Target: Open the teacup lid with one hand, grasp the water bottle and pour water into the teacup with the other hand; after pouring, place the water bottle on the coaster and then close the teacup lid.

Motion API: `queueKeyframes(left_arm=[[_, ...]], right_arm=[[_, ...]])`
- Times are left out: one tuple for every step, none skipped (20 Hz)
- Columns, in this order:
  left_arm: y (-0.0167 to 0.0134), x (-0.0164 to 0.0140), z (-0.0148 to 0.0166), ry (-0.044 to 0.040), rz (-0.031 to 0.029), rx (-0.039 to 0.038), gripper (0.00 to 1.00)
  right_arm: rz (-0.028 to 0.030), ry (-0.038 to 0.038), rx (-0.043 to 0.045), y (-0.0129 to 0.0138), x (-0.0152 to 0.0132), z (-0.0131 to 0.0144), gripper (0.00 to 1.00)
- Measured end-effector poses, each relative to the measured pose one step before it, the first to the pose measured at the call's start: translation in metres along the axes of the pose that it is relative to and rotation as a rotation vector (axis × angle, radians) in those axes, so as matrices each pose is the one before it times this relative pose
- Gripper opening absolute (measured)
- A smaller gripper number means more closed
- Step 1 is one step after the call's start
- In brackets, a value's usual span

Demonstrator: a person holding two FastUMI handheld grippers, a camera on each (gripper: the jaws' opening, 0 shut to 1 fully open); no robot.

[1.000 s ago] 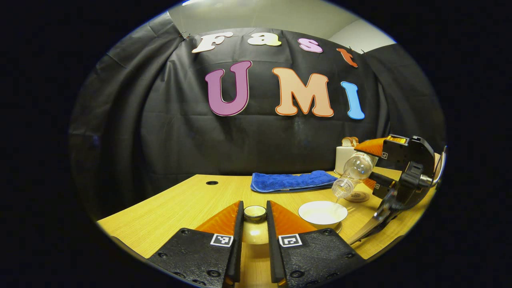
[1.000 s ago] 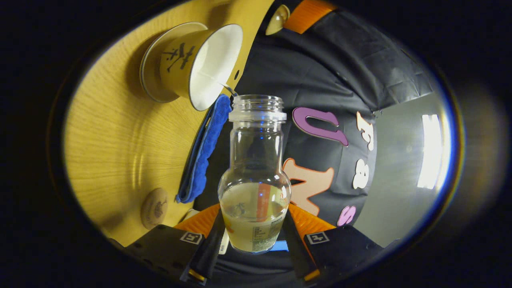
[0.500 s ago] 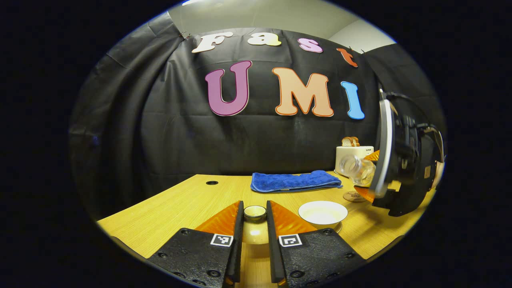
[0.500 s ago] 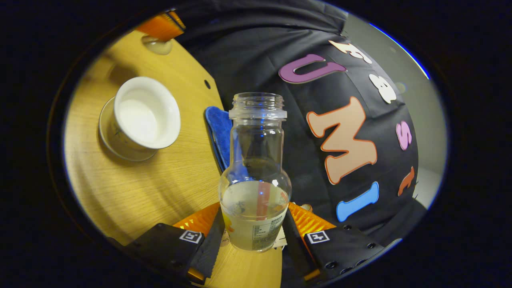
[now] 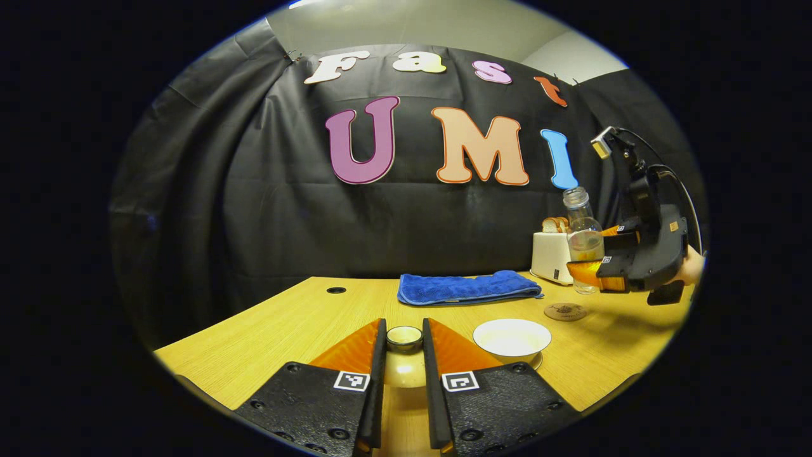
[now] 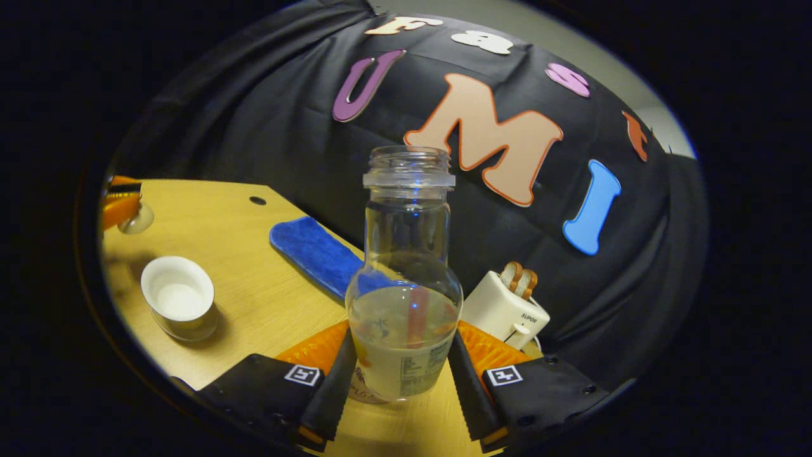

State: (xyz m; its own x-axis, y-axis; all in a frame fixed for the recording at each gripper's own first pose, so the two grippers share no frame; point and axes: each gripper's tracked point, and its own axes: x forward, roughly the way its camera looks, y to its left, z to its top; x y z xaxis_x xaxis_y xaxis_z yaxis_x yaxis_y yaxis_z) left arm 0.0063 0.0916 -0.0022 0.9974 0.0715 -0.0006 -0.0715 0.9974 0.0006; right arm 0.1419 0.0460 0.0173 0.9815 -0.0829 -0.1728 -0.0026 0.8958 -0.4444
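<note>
In the left gripper view my left gripper (image 5: 403,329) is shut on the teacup lid (image 5: 404,373), whose knob shows between its tips. The open white teacup (image 5: 511,337) stands just right of it on its saucer. Farther right, my right gripper (image 5: 589,268) holds the water bottle (image 5: 582,222) upright, a little above and behind the round coaster (image 5: 565,311). In the right gripper view my right gripper (image 6: 401,348) is shut on the clear, uncapped bottle (image 6: 406,254), which has liquid in its lower part. The teacup (image 6: 177,298) stands at lower left. The left gripper (image 6: 119,202) with the lid (image 6: 135,220) is at the far left.
A folded blue towel (image 5: 466,287) lies at the back of the wooden table (image 5: 285,324). A white toaster (image 5: 549,255) with bread stands at the back right, close behind the bottle. A cable hole (image 5: 336,290) is at the back left. A hand (image 5: 690,266) holds the right gripper.
The bottle has gone from tilted over the teacup, pouring, to upright. It has moved right, away from the cup, to above the coaster. My left gripper and the lid have stayed still.
</note>
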Motion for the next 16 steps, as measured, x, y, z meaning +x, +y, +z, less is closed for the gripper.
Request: queueKeyframes(left_arm=[[0.00000, 0.00021, 0.00015, 0.00026, -0.00004, 0.00006, 0.27], [0.00016, -0.00058, 0.00000, -0.00039, -0.00007, -0.00018, 0.27], [-0.00035, 0.00050, 0.00003, 0.00011, 0.00004, 0.00005, 0.27], [0.00020, -0.00032, -0.00040, -0.00009, 0.00000, 0.00000, 0.27], [0.00005, 0.00016, 0.00065, -0.00007, 0.00003, -0.00007, 0.27], [-0.00013, -0.00012, -0.00059, 0.00003, -0.00015, 0.00006, 0.27], [0.00006, -0.00027, 0.00031, -0.00012, -0.00009, 0.00002, 0.27], [0.00023, 0.00018, -0.00038, 0.00049, 0.00005, 0.00017, 0.27], [-0.00007, -0.00001, 0.00057, -0.00063, 0.00000, -0.00026, 0.27], [-0.00026, 0.00037, -0.00077, 0.00067, 0.00007, 0.00019, 0.27], [0.00008, -0.00015, 0.00060, -0.00017, -0.00004, -0.00010, 0.27], [0.00001, 0.00015, -0.00035, 0.00001, -0.00004, 0.00001, 0.27], [0.00010, 0.00033, 0.00028, 0.00060, 0.00005, 0.00027, 0.27], [-0.00001, -0.00078, -0.00014, -0.00043, 0.00009, -0.00005, 0.27], [0.00011, 0.00008, 0.00047, -0.00027, -0.00005, -0.00007, 0.27], [-0.00013, 0.00050, -0.00065, 0.00004, -0.00009, -0.00002, 0.27]], right_arm=[[0.00768, -0.00642, 0.05401, -0.00443, 0.00113, -0.00068, 0.79], [0.00802, 0.00134, 0.05396, -0.00309, 0.00084, -0.00283, 0.77], [0.01698, 0.00134, 0.05694, -0.00038, 0.00239, -0.00254, 0.79], [0.01336, 0.00310, 0.05130, -0.00050, 0.00247, -0.00395, 0.79], [0.00522, 0.00676, 0.04407, -0.00299, 0.00342, -0.00057, 0.77], [-0.00424, 0.01306, 0.03559, -0.00371, 0.00359, -0.00237, 0.82], [-0.00751, 0.01433, 0.03701, -0.00483, 0.00312, -0.00767, 0.77], [-0.00022, 0.01555, 0.02909, -0.00150, 0.00204, -0.00453, 0.78], [-0.00277, 0.01093, 0.02279, -0.00462, 0.00455, -0.00313, 0.79], [0.00234, 0.01089, 0.01402, -0.00148, 0.00404, -0.00367, 0.81], [0.00193, 0.00894, 0.01366, -0.00082, 0.00214, -0.00344, 0.81], [0.00899, 0.00713, 0.01422, 0.00094, 0.00203, -0.00313, 0.80], [0.00887, 0.00663, 0.01129, 0.00056, 0.00373, -0.00387, 0.80], [0.00354, 0.00232, 0.00708, -0.00102, 0.00354, -0.00235, 0.80], [0.00322, 0.00128, 0.00515, 0.00100, 0.00242, -0.00189, 0.79], [-0.00005, 0.00012, 0.00204, 0.00036, 0.00234, -0.00126, 0.79]])
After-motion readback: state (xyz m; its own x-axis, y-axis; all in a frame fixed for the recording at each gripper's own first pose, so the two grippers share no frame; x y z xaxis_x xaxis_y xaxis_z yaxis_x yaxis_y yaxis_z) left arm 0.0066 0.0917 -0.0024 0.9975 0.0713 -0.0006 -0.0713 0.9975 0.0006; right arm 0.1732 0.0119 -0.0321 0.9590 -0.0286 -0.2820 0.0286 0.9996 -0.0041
